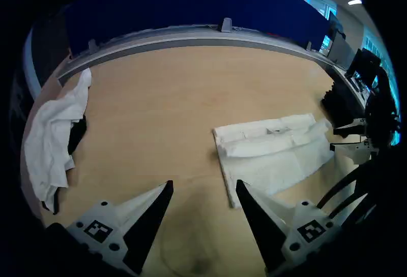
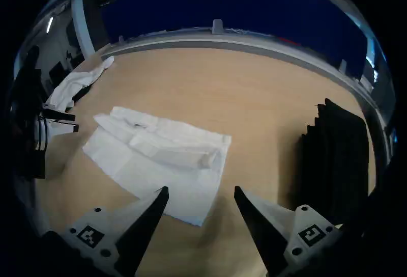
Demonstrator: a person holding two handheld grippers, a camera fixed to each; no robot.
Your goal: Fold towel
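Hovering low over the wooden tabletop [image 1: 168, 93], the left gripper [image 1: 203, 191] holds its jaws wide apart with nothing between them. In the left gripper view, the partly folded white towel [image 1: 274, 152] lies flat ahead and to the right of those jaws, its nearest corner just beside the right-hand finger. Its long axis runs across the view, out toward the far right side. A crumpled white cloth [image 1: 51, 134] lies well apart at the left edge, before a blue partition [image 1: 203, 7].

In the right gripper view, the right gripper [image 2: 200, 195] is likewise spread open and empty. From here the towel lies ahead and to the left, its long axis slanting away to the far left, its near corner reaching just in front of the gap between the fingers. A stack of black cloths [image 2: 336, 149] sits to the right, apart from the towel.

Judging from both views, the grippers stand at opposite ends of the towel's length. The next fold likely turns on each one taking the short edge on its own side.
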